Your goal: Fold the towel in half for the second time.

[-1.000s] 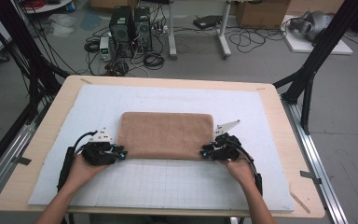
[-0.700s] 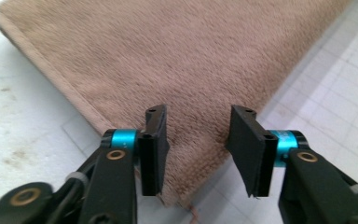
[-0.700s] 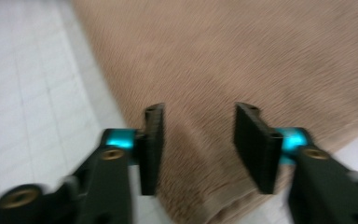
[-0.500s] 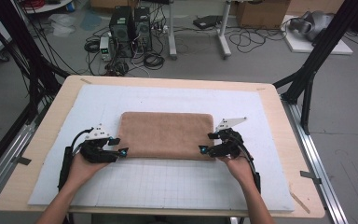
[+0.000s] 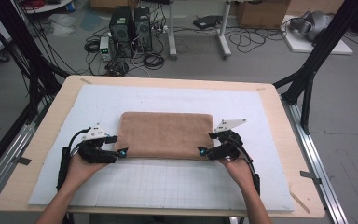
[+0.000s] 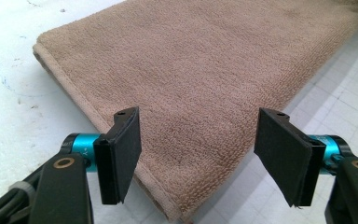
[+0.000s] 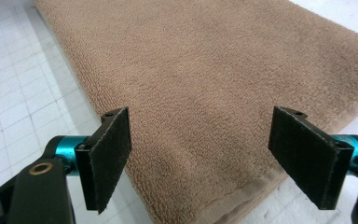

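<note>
Folded towel (image 5: 164,135) corners btwn spread fingers (image 6: 121,158), L & R, untouched.

one folded brown towel (image 5: 164,135), two grippers, left (image 5: 119,144) and right (image 5: 206,143), one table (image 5: 279,121)

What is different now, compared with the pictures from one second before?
Both grippers have just been opening. The left gripper and the right gripper were closed at the near corners of the folded brown towel; now their jaws stand apart with a corner between them, not pressed. Both have drawn back slightly. The towel lies flat in the same place on the white mat.
</note>
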